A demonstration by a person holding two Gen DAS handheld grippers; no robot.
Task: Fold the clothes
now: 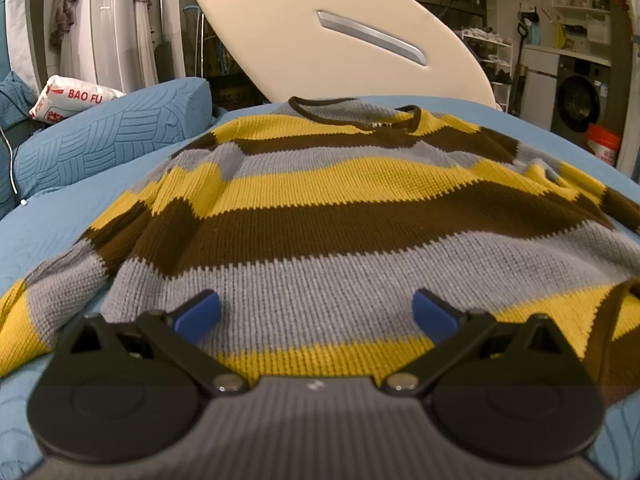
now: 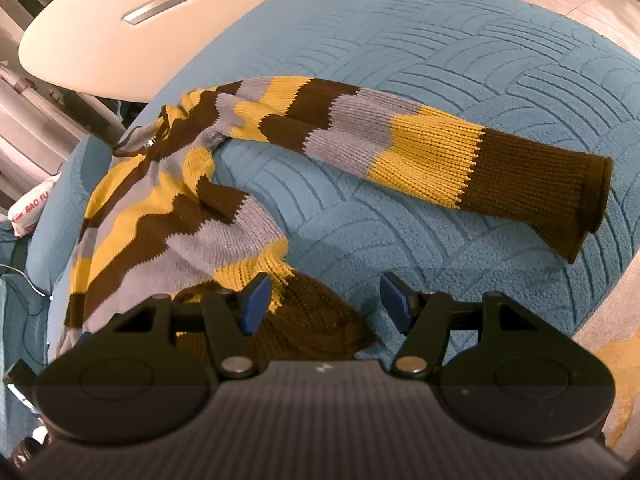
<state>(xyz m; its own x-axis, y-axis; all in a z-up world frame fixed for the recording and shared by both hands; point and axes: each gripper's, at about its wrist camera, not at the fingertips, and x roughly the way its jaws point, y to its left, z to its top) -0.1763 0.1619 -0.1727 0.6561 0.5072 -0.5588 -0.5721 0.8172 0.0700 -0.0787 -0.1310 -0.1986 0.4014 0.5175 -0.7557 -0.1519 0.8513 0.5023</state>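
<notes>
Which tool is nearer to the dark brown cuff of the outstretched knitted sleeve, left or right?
Right. The right tool sits open at the hem corner, with the dark brown cuff just beyond. The left tool hovers open over the sweater's body; no cuff shows there.

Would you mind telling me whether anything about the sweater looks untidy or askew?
Yes: the striped sweater's hem corner is bunched beside the open right gripper, not flat, while its sleeve lies stretched across the blue bedspread.

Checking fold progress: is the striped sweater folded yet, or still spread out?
Spread out. The striped sweater lies flat on the blue bed cover, and its sleeve extends sideways, unfolded.
</notes>
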